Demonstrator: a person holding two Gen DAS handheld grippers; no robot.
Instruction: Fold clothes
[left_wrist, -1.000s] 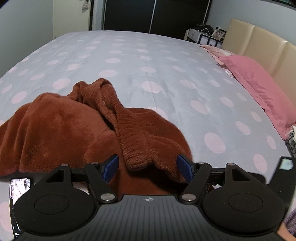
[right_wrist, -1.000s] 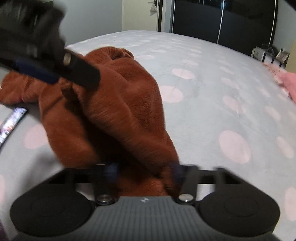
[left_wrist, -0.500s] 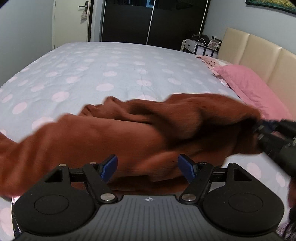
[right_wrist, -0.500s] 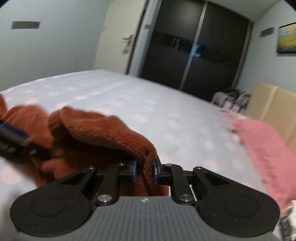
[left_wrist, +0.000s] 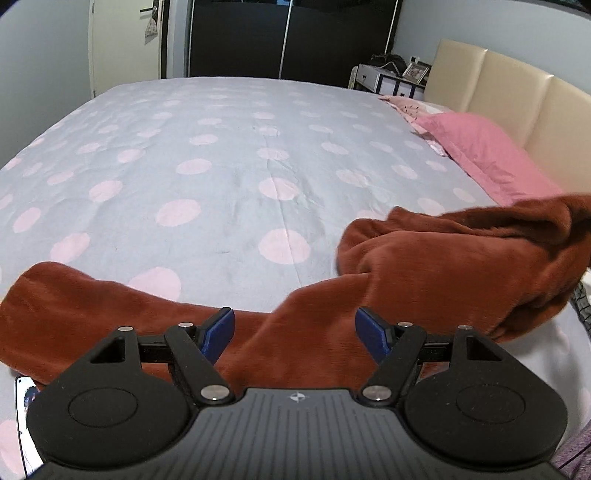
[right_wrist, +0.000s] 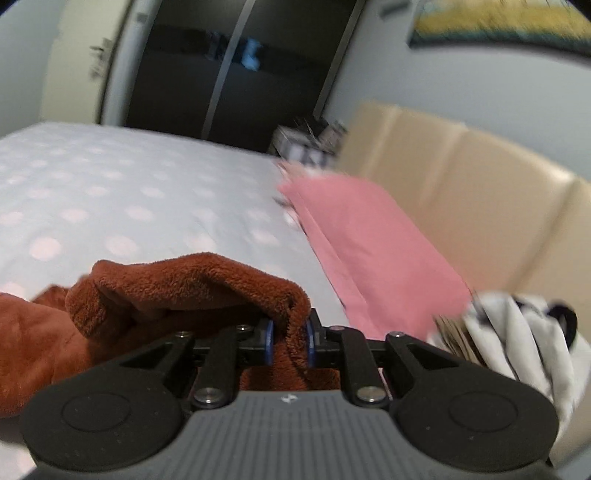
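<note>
Brown fleece garment (left_wrist: 424, 266) now dragged rightward toward the pink pillow (left_wrist: 487, 155), stretched across the bed (left_wrist: 221, 155). Right hand-held gripper (right_wrist: 289, 341) pinching its edge; left hand-held gripper (left_wrist: 295, 332) spread wide over the fabric, gripping nothing.

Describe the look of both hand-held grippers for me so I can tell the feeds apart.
Both look alike. The left hand-held gripper has a ribbed dark grey body with a small round emblem, two black rounded lobes bearing disc recesses, black linkage arms with silver pivot screws, and blue finger pads. The right hand-held gripper matches it. No cables or sleeves show.
</note>
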